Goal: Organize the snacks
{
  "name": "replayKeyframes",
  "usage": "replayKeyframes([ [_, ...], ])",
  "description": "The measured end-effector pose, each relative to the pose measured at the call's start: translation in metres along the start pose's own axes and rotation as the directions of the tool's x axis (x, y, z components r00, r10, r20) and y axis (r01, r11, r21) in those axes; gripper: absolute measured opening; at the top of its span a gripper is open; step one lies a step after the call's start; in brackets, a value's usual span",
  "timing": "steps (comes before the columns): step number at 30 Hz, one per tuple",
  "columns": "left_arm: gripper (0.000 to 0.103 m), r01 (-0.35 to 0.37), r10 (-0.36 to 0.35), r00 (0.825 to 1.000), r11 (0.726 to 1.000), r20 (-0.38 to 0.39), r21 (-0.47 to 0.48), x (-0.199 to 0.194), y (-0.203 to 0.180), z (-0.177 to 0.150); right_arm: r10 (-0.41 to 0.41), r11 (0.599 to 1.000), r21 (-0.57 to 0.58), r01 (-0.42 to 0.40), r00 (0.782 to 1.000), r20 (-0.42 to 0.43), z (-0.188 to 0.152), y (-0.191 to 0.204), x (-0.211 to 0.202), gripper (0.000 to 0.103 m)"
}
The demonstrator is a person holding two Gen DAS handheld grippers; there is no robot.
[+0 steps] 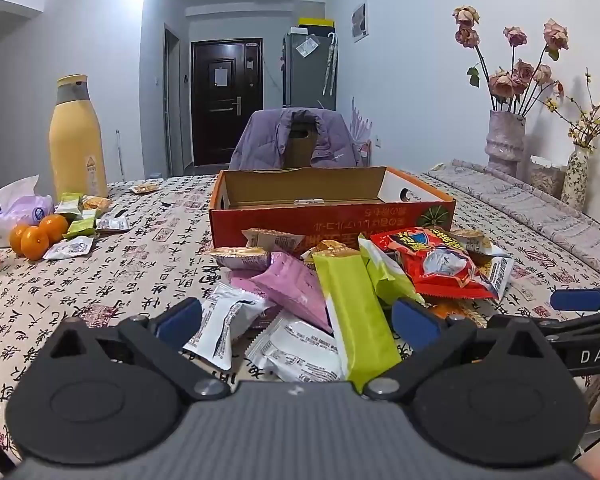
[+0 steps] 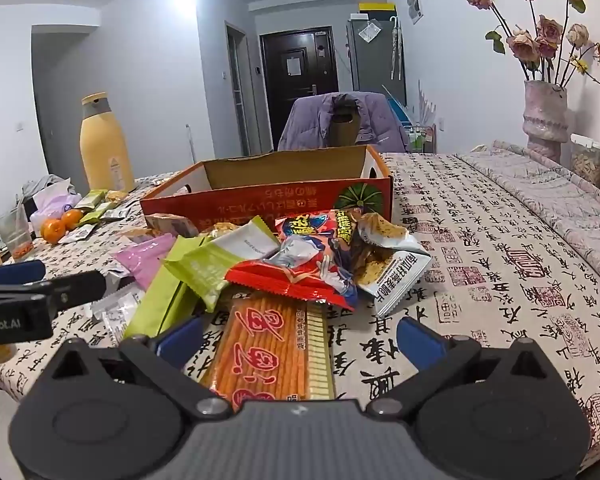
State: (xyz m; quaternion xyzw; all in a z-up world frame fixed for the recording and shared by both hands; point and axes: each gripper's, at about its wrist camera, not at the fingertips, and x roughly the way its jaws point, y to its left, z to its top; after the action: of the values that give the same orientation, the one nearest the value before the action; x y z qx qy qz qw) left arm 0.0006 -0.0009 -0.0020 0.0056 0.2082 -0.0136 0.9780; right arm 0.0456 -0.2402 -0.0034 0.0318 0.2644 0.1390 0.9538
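A pile of snack packets lies on the patterned tablecloth in front of an open orange cardboard box [image 1: 332,216] [image 2: 268,200]. In the left wrist view my left gripper [image 1: 296,320] stands open over white packets [image 1: 228,320], a long green bar [image 1: 356,312] and a pink packet [image 1: 296,288]; its pads touch nothing. A red bag [image 1: 436,260] [image 2: 312,264] tops the pile. In the right wrist view my right gripper [image 2: 300,338] is open around an orange stick-snack pack [image 2: 272,344], with its pads apart from it. The left gripper's fingers [image 2: 16,272] show at the left edge.
A yellow bottle [image 1: 76,140] [image 2: 104,144], oranges [image 1: 36,236] [image 2: 58,226] and a few more packets [image 1: 88,216] sit at the left. Vases of dried flowers [image 1: 504,140] [image 2: 544,116] stand at the right on a folded cloth. A chair with a purple jacket [image 1: 296,136] is behind the box.
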Motion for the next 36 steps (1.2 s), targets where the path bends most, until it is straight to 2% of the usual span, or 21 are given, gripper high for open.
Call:
replayKeyframes([
  [36,0.103,0.002,-0.002,1.0,1.0,-0.006,-0.012,0.001,0.0005,-0.0022,-0.001,1.0,-0.012,0.001,1.0,-0.003,-0.0033,0.0036,0.002,0.103],
])
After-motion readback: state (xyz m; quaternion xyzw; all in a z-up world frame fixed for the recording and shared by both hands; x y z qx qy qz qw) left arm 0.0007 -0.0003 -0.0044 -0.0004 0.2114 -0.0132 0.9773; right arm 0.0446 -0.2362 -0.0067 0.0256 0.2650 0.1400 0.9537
